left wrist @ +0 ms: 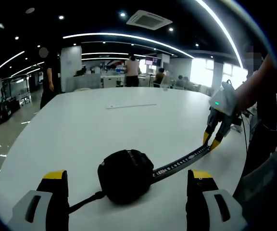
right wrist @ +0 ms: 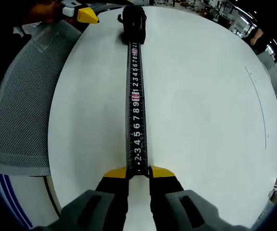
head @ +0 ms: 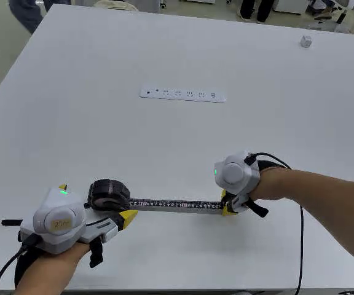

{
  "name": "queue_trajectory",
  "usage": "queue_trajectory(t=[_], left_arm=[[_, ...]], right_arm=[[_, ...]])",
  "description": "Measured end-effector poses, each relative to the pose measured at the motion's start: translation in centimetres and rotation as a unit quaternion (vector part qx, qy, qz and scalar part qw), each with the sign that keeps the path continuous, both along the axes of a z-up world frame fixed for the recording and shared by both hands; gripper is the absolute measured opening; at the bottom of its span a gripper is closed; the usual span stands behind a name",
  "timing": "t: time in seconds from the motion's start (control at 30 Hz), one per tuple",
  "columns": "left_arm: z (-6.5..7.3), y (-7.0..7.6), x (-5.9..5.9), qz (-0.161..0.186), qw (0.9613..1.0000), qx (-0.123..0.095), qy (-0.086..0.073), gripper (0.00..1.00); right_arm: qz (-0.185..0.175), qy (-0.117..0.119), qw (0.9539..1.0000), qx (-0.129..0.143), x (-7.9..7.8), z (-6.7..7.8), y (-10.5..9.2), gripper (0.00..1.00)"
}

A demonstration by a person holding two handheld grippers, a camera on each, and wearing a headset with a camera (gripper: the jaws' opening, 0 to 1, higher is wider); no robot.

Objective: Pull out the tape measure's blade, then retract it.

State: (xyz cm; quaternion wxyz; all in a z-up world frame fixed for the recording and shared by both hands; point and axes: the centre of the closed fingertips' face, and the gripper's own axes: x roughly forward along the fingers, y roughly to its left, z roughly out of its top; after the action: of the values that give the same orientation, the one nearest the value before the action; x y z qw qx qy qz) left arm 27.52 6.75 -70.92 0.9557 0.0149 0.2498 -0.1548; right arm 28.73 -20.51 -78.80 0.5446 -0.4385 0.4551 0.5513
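Observation:
A black tape measure case [head: 108, 195] lies on the white table [head: 165, 141], near its front edge. The blade [head: 177, 204] is drawn out to the right, flat on the surface. My right gripper [head: 228, 209] is shut on the blade's end; its own view shows the yellow-tipped jaws [right wrist: 138, 171] closed on the blade [right wrist: 135, 96] near the low numbers. My left gripper [head: 95, 201] stands open, a jaw on each side of the case [left wrist: 126, 174] and apart from it. The right gripper [left wrist: 213, 141] also shows in the left gripper view.
A white power strip [head: 183, 94] lies mid-table and a small white block [head: 306, 41] sits far right. A grey mesh chair [right wrist: 23, 96] stands beside the table edge. Several people stand far behind the table [left wrist: 129, 72].

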Motion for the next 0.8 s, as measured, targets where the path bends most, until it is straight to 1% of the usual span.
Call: queue_trajectory(t=[0.07, 0.13, 0.2, 0.3, 0.4, 0.5, 0.63, 0.73, 0.77, 0.8], left_arm=[[0.0, -0.1, 0.1, 0.001, 1.0000, -0.001, 0.000, 1.00], [0.0, -0.2, 0.2, 0.001, 1.0000, -0.002, 0.002, 1.00], [-0.1, -0.2, 0.2, 0.003, 1.0000, -0.004, 0.004, 1.00], [-0.2, -0.2, 0.4, 0.010, 0.9999, -0.011, 0.007, 1.00], [-0.5, 0.0, 0.6, 0.022, 0.9995, -0.017, 0.015, 0.99], [-0.7, 0.0, 0.9, 0.035, 0.9989, -0.025, 0.021, 0.99], [-1.0, 0.1, 1.4, 0.049, 0.9979, -0.033, 0.028, 0.98], [-0.9, 0.2, 1.6, 0.056, 0.9976, -0.031, 0.026, 0.96], [-0.9, 0.2, 1.7, 0.056, 0.9975, -0.032, 0.026, 0.95], [-0.9, 0.2, 1.9, 0.060, 0.9972, -0.034, 0.029, 0.94]], right_arm=[[-0.002, 0.002, 1.0000, -0.005, 0.1, 0.0, -0.1, 0.15], [-0.028, 0.011, 0.9995, -0.003, 0.2, -0.1, -0.2, 0.15], [-0.043, 0.011, 0.9990, -0.001, 0.2, -0.1, -0.3, 0.15], [-0.032, 0.007, 0.9995, 0.002, 0.2, -0.1, -0.3, 0.15], [-0.061, 0.007, 0.9981, 0.001, 0.3, -0.2, -0.2, 0.15], [-0.064, -0.001, 0.9979, -0.012, 0.1, -0.2, -0.1, 0.16], [-0.066, -0.001, 0.9977, -0.017, 0.1, -0.2, -0.2, 0.16], [-0.069, 0.000, 0.9976, -0.010, 0.2, -0.2, -0.2, 0.16], [-0.068, 0.000, 0.9976, -0.007, 0.2, -0.2, -0.2, 0.16], [-0.077, 0.001, 0.9971, -0.002, 0.2, -0.2, -0.2, 0.16]])
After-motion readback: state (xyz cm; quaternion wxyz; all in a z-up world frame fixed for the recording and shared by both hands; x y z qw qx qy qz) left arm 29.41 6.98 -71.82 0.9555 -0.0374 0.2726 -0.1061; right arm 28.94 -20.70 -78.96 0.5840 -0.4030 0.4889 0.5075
